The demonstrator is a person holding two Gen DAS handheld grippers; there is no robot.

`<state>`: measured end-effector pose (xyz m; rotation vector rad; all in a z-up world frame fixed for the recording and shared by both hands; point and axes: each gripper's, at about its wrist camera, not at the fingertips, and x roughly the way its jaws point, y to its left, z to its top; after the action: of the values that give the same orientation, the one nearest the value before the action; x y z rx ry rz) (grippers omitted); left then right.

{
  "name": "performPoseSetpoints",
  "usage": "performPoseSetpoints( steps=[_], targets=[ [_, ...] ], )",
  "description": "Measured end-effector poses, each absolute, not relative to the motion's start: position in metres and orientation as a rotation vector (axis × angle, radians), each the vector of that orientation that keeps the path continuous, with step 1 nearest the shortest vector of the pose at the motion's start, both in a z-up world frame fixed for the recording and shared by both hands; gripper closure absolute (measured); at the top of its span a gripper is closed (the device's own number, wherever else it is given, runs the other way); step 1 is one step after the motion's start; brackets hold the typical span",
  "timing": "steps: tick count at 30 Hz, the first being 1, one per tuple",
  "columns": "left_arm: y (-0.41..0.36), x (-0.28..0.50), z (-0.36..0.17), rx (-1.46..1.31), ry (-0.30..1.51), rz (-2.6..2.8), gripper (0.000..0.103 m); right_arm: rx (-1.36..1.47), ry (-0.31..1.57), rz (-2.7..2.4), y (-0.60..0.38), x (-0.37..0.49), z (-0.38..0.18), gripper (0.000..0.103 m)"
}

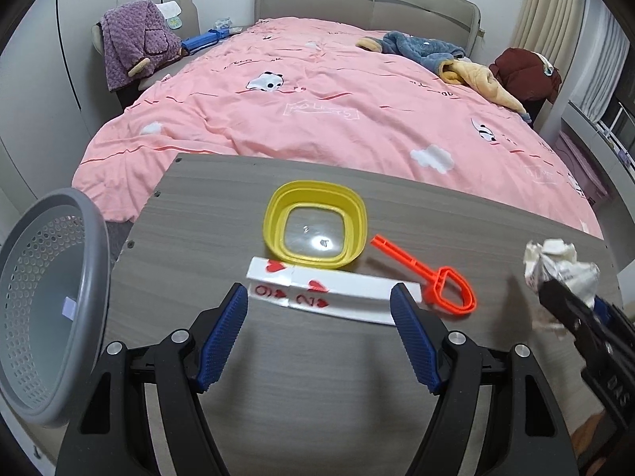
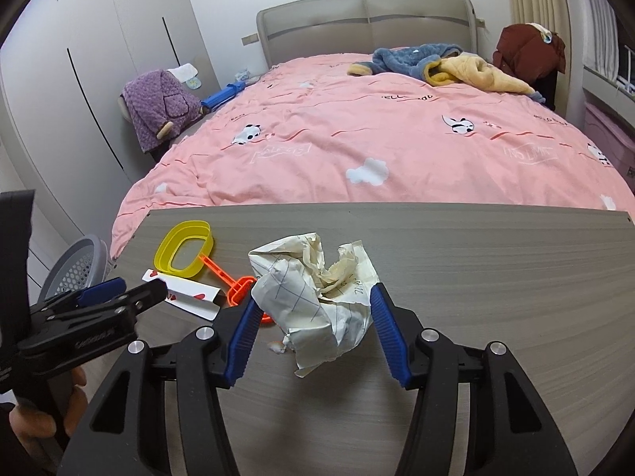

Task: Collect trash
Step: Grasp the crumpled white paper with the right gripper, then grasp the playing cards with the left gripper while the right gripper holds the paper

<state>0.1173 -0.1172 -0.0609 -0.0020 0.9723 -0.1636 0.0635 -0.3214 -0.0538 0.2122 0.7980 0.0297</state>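
A crumpled ball of white paper (image 2: 317, 289) lies on the grey wooden table (image 2: 496, 277), between the fingers of my right gripper (image 2: 315, 313). The jaws stand beside it and look open, touching or nearly touching its sides. The paper also shows in the left wrist view (image 1: 559, 269), with the right gripper (image 1: 571, 305) at it. My left gripper (image 1: 319, 309) is open and empty, just in front of bent white playing cards (image 1: 329, 289) with red hearts. A grey perforated bin (image 1: 43, 309) stands off the table's left edge.
A yellow square bowl (image 1: 315, 230) and an orange plastic toy shovel (image 1: 428, 273) lie behind the cards. A bed with a pink quilt (image 1: 317, 111) is beyond the table, with clothes on it and on chairs at both sides.
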Motion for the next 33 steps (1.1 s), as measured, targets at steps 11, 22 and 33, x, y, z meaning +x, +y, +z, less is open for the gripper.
performPoseSetpoints(
  steps=[11, 22, 33],
  targets=[
    [-0.145, 0.142, -0.071, 0.066, 0.981, -0.102, 0.032, 0.250, 0.782, 0.030, -0.338, 0.045, -0.054, 0.049],
    [-0.155, 0.136, -0.077, 0.140, 1.006, -0.098, 0.032, 0.267, 0.758, 0.019, -0.347, 0.033, -0.046, 0.049],
    [-0.139, 0.115, -0.074, 0.148, 1.001, -0.109, 0.032, 0.270, 0.747, 0.032, -0.340, 0.026, -0.043, 0.049]
  ],
)
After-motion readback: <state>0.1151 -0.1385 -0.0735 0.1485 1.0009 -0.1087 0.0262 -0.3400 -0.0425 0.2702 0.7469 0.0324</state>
